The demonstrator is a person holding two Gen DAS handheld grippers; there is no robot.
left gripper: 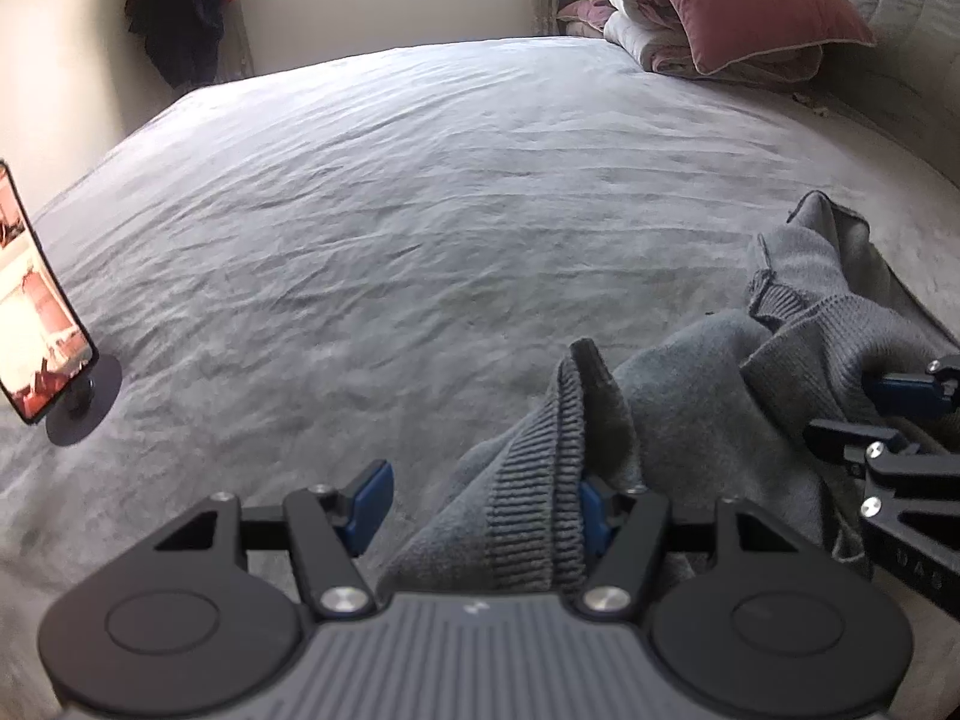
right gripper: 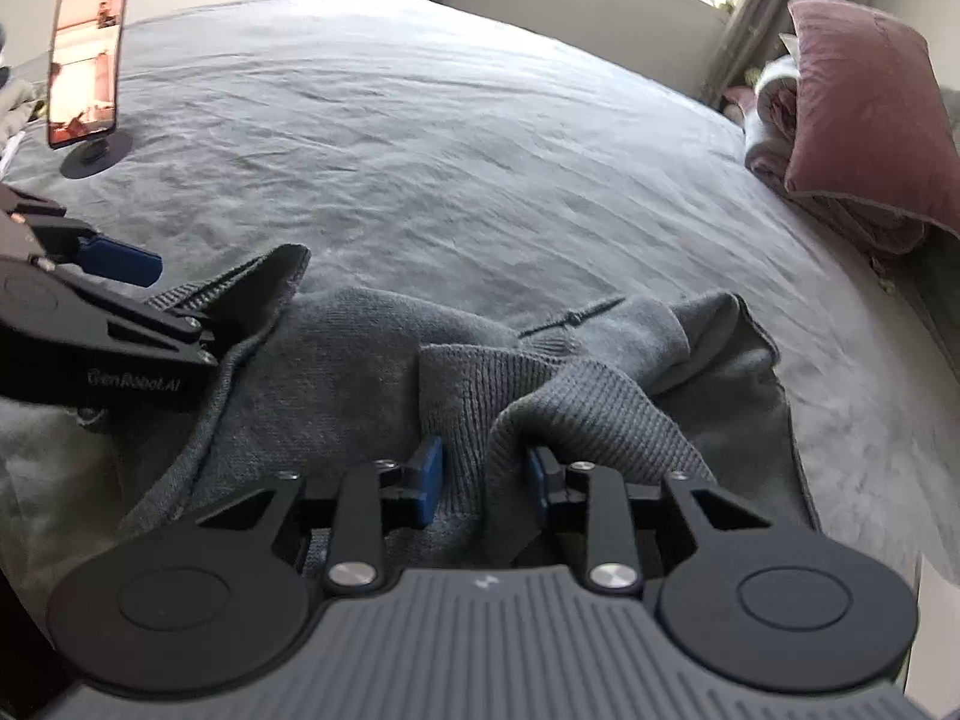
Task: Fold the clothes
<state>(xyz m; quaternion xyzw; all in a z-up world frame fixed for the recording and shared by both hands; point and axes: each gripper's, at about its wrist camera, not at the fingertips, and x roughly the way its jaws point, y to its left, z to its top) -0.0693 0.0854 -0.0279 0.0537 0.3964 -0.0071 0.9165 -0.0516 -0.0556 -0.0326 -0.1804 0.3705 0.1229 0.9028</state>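
Grey sweater (right gripper: 372, 360) in a crumpled heap near front edge of bed (left gripper: 420, 192), w/ ribbed hem sticking up. Left gripper (left gripper: 480, 498) spread wide, hem lying between fingers, touching only one pad, not pinched. Right gripper (right gripper: 483, 474) half closed around a ribbed fold; can't tell if squeezed tight yet. Could slip out if lifted too soon, esp. on left. Could grab two layers & fold crooked. Phone on stand (right gripper: 90, 60) well apart from sweater. Pillow (right gripper: 870, 120) far off too. Lots of flat room beyond sweater for spreading.
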